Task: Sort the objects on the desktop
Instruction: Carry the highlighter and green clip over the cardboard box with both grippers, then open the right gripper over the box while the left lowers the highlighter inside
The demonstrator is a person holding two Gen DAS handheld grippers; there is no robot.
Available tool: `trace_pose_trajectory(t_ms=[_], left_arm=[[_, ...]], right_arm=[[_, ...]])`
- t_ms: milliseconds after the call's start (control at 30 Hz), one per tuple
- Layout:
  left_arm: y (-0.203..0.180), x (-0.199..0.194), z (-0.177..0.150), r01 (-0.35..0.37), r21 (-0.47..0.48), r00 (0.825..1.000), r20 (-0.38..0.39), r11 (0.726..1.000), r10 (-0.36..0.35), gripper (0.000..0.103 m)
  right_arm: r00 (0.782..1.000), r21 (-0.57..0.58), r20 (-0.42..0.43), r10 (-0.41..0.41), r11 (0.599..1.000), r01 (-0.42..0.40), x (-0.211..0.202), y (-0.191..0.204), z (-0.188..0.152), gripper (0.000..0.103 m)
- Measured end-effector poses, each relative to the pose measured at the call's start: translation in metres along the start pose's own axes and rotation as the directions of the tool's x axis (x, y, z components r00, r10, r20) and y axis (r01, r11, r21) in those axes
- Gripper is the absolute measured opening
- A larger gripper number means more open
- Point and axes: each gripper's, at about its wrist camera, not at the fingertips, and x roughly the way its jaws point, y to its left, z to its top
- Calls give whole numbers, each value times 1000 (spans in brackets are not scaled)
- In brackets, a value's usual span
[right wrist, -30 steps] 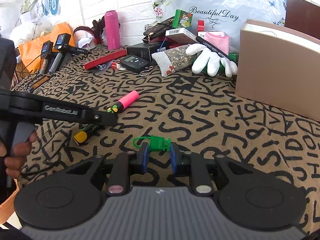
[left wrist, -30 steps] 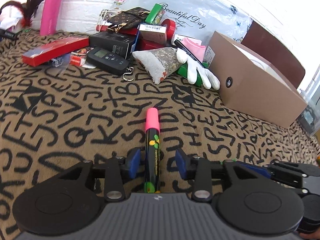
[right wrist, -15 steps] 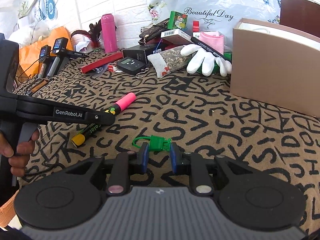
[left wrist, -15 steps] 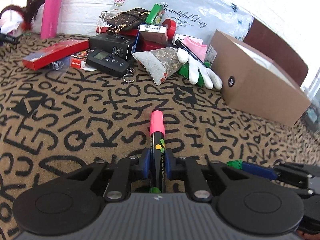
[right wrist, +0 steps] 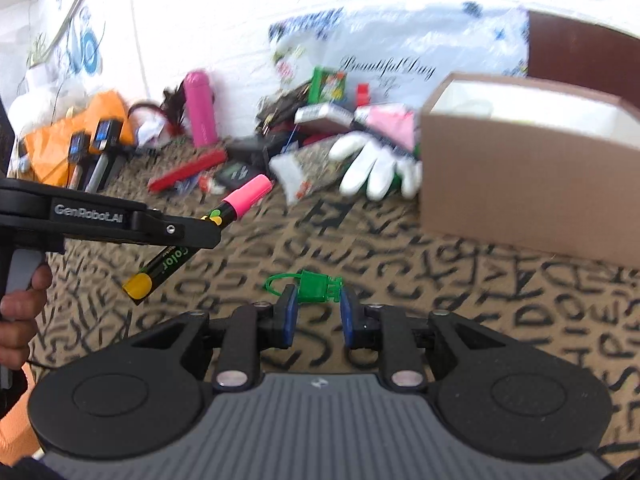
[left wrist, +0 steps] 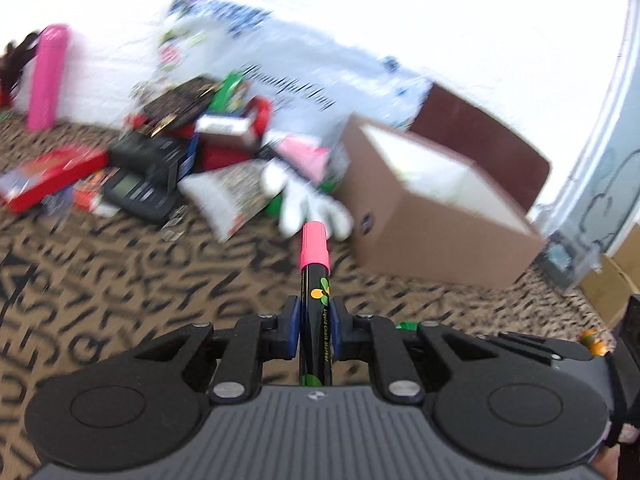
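From your left wrist camera, your left tongs (left wrist: 314,322) are pinching the chalk marker (left wrist: 315,300): both blue pads press against its black barrel, and the pink cap points forward and up, clear of the desk (left wrist: 120,280) with its letter-patterned cloth. Ahead and to the right of the cap stands the open brown box (left wrist: 432,216), white inside. Just beyond the cap lies the white glove (left wrist: 308,204), with the clear bag of grainy bits (left wrist: 224,196) to its left. Further left sit the black handheld scale (left wrist: 138,190), the red flat box (left wrist: 44,176) and, against the wall, the pink bottle (left wrist: 46,76). The whole background is blurred.

From your right wrist camera, your right tongs (right wrist: 318,314) are closed on the green plastic clip (right wrist: 318,286): the clip's body sits between the blue pad tips, its thin loop sticking out to the left, above the patterned cloth. To the left you can see your left tongs from the side, a hand (right wrist: 20,312) on the grip, holding the marker tilted, pink cap up and away, yellow end down toward you. The brown box fills the right side, its near wall facing you. The white glove lies just beside the box's left corner; whether it touches is unclear. The pink bottle stands by the wall behind the clutter.
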Motion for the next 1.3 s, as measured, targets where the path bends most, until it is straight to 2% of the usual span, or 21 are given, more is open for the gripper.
trace_pose_trajectory(t_ms=[100,233,400,567,867,1033,1233,1300], left_arm=[[-18,4,17,51,27,998,25,998,-51,15],[-47,12,44,125,62,990,59,990,-129,15],[-84,27,76,189,106,975,102,976,-200,15],[-113,55,97,239,112,963,95,964,-250,15],[-147,120,112,283,113,957,39,952,-289,15],[-160,155,115,294,97,955,13,951,-297,15],[-174,184,112,291,115,957,-26,950,-290,15],[-175,186,110,288,122,957,-13,950,-289,15]], right_arm=[[998,23,64,-28,999,27,-13,-14,16,21],[984,29,154,-92,996,88,-31,-35,39,21],[953,44,240,-183,983,178,-51,-66,64,21],[916,81,289,-279,960,267,-62,-104,84,21],[864,132,278,-421,907,399,-53,-166,99,21],[850,151,232,-472,881,448,-42,-198,100,21],[849,155,178,-497,866,475,-27,-218,97,21],[848,146,167,-503,863,484,-22,-220,96,22]])
